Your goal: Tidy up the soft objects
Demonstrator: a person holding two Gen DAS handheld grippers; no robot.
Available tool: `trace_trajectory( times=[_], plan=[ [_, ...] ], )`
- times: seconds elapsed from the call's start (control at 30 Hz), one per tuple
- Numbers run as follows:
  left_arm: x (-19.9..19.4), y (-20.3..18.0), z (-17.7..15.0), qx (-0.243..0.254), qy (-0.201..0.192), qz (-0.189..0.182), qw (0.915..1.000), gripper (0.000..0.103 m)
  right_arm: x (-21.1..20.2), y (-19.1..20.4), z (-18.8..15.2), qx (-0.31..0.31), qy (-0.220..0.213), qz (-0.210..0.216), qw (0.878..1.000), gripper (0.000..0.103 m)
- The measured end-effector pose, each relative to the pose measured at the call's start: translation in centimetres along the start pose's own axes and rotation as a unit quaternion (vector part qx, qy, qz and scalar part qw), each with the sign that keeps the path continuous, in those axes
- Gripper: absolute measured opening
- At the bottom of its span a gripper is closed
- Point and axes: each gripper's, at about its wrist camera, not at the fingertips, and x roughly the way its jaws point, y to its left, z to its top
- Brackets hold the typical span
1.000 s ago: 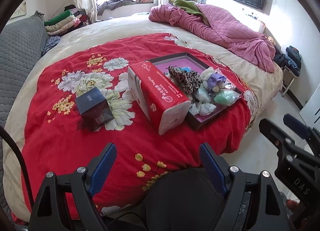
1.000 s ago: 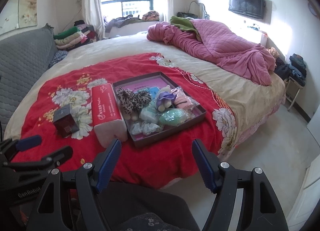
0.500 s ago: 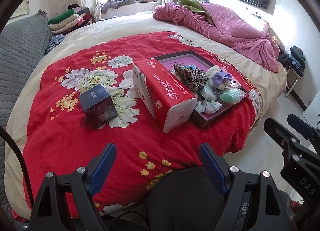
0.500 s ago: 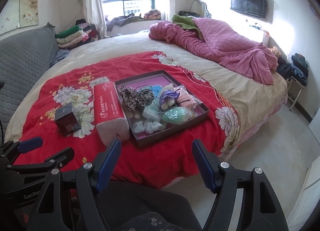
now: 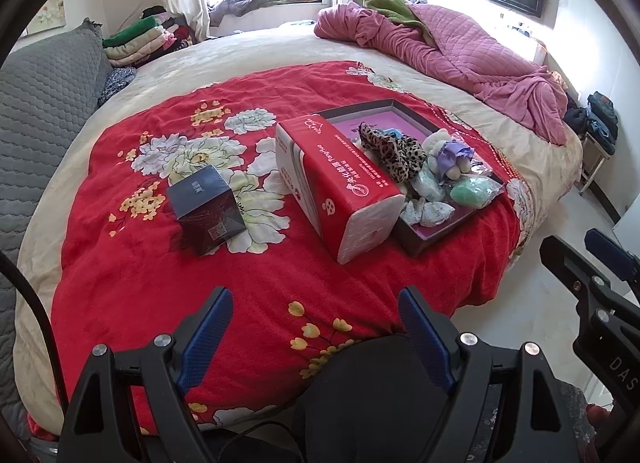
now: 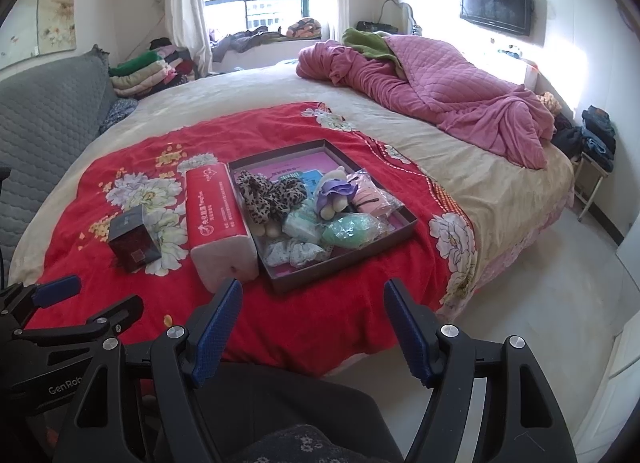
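Both the left gripper (image 5: 312, 327) and right gripper (image 6: 312, 327) are held wide and empty at frame bottom, and the jumbled soft objects (image 6: 308, 203) in the centre tray (image 6: 404, 229), seemingly overlapping, could be snagged together.

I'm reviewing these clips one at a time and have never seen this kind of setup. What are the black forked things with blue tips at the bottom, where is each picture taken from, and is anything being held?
There is no robot here. A person holds a two-finger tool in each hand, and each tool has a wide-angle camera looking forward along its fingers. One picture comes from the left gripper, the other from the right gripper; each also glimpses the other tool at its edge. Both jaws stand open and empty, short of the bed.

On the red floral blanket lie a small dark box, a red tissue pack, and a shallow tray holding soft items: a leopard-print cloth, a plush toy and a green bagged bundle. Nothing is held.
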Motion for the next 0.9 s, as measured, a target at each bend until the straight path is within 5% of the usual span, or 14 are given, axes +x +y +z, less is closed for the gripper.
trace_trajectory(
  times=[0.9],
  plan=[
    [0.26,0.22,0.28,0.004,0.006,0.014,0.9999,0.084,0.50,0.50,-0.04,-0.010,0.007,0.008,1.000,0.074]
  ],
)
